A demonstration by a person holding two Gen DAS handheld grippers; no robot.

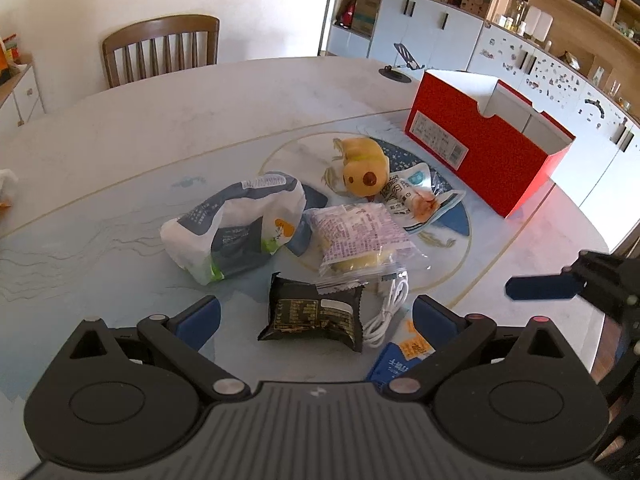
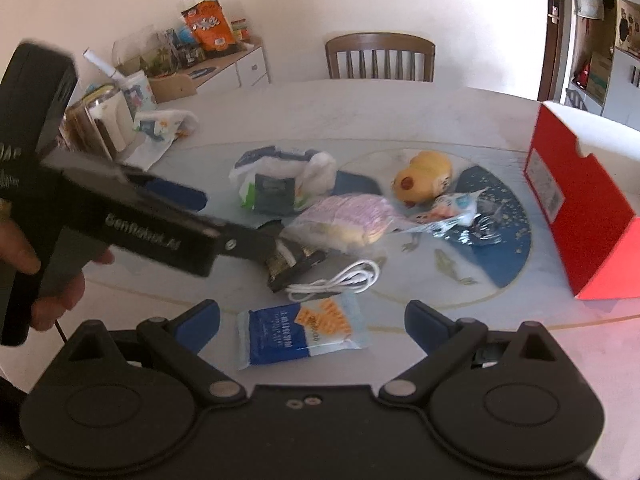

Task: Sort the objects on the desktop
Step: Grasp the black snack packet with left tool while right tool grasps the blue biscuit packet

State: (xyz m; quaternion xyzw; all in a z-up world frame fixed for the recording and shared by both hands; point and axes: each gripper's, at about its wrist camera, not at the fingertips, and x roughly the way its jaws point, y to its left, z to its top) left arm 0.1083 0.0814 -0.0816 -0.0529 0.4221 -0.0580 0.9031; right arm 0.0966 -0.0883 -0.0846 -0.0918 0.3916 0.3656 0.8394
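My left gripper [image 1: 316,320] is open and hovers over a black snack pack [image 1: 314,318], which lies between its blue fingers. Beside the pack lie a coiled white cable [image 1: 386,312] and a blue-and-white packet [image 1: 404,360]. My right gripper [image 2: 314,324] is open too, with that blue-and-white packet [image 2: 304,332] on the table between its fingers. Farther back are a purple-printed bread pack [image 1: 360,236], a white-and-blue bag [image 1: 236,224], a yellow plush toy [image 1: 364,164] and a sausage packet [image 1: 420,196]. An open red box [image 1: 488,136] stands at the right.
The oval table [image 1: 160,120] has a wooden chair [image 1: 160,48] behind it. A hand [image 2: 24,256] holds the left tool's black handle [image 2: 60,240]. Jars and a cloth [image 2: 160,128] sit at the table's far left edge. One blue finger [image 1: 540,288] of the right tool shows at the right.
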